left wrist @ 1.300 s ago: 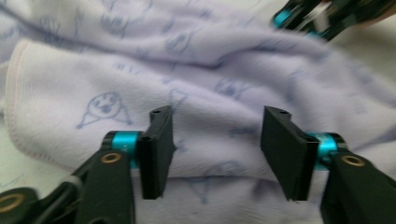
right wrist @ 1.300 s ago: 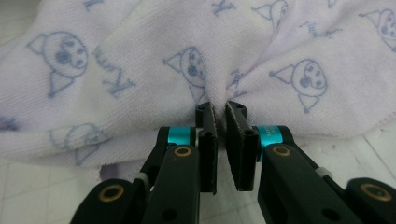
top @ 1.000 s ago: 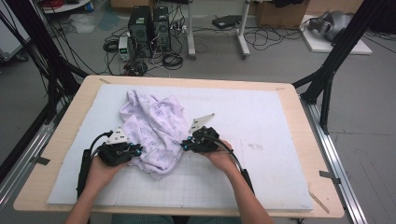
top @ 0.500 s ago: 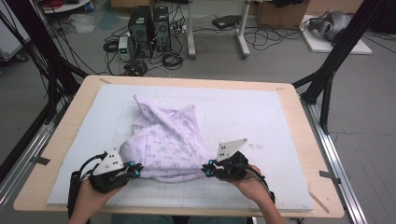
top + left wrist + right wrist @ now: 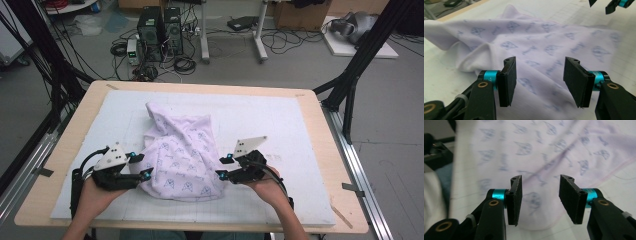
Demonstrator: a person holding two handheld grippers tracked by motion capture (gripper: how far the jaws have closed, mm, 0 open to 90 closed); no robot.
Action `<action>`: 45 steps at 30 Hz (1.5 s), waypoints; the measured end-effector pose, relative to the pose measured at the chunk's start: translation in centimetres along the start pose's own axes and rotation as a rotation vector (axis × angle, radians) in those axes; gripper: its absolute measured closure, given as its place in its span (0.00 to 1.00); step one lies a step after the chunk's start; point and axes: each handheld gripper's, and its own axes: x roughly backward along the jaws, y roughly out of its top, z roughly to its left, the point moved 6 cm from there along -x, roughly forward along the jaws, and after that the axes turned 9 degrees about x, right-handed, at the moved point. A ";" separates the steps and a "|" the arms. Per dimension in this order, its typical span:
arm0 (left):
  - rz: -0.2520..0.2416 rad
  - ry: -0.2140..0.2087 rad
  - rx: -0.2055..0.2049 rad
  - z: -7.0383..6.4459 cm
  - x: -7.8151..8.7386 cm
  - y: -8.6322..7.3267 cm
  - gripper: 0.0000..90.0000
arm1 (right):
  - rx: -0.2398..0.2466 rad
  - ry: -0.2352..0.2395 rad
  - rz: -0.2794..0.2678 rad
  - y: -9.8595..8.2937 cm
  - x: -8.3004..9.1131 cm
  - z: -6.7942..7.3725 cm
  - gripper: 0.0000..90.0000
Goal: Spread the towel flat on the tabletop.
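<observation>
**Both tools letting go of the printed garment at the near edge of the bench**

Compared with half a second ago, the two tools are no longer pinching the cloth: the left tool (image 5: 142, 166) and the right tool (image 5: 223, 167) are now sitting just off the two lower corners of the pale lilac printed garment (image 5: 182, 152), each with its jaws standing apart. A second ago the garment was bunched higher up, near the middle of the frame; now it is lying spread lower down, its broad hem reaching toward the bottom centre of the high view and a narrower crumpled part trailing up toward the upper left.

In the left gripper view, the left tool (image 5: 539, 82) is showing a clear gap between its pads, with the garment (image 5: 541, 47) lying flat on the mat beyond and beneath them; the other tool's tips are peeking in at the upper right of the frame. In the right gripper view, the right tool (image 5: 540, 198) is likewise gaping, with the garment's rounded edge (image 5: 544, 152) lying under the gap and nothing clamped.

The garment is resting on the white gridded mat (image 5: 280, 125) covering the wooden bench (image 5: 320, 145). No container is standing on the bench.
</observation>
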 end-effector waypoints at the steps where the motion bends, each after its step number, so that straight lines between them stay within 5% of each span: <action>1: 0.015 0.012 0.006 0.6 -0.6 -0.1 0.54 | -0.018 -0.003 0.006 -0.1 -0.6 -0.5 0.57; 5: 0.108 0.066 0.012 2.2 -2.9 -1.2 0.52 | -0.053 -0.008 0.065 -1.0 -2.8 -1.8 0.56; 9: 0.153 0.048 0.065 3.0 -4.2 -2.8 0.59 | -0.075 -0.010 0.149 -2.7 -4.5 -2.2 0.63; 11: 0.167 0.028 0.065 2.9 -4.4 -3.3 0.70 | -0.083 -0.025 0.117 -3.0 -4.6 -2.2 0.71; 16: 0.152 0.019 0.019 1.9 -4.1 -3.0 0.92 | -0.037 -0.039 0.113 -3.1 -4.6 -1.8 0.96; 21: 0.090 -0.004 0.041 1.2 -2.4 -2.7 0.95 | -0.028 -0.020 0.111 -3.1 -3.7 -1.4 0.98; 23: 0.074 -0.014 0.047 0.9 -1.6 -2.7 0.96 | -0.025 -0.023 0.090 -2.9 -2.1 -0.8 0.98; 35: 0.046 -0.056 0.006 -3.5 2.9 -5.1 0.96 | -0.047 -0.039 0.024 -5.3 4.6 4.7 0.98; 40: 0.052 -0.075 0.002 -4.1 3.7 -5.6 0.94 | -0.044 -0.017 0.006 -5.6 6.6 6.4 0.98; 45: 0.018 -0.070 0.045 -3.1 3.5 -4.0 0.57 | -0.052 -0.012 -0.018 -5.0 6.4 5.4 0.81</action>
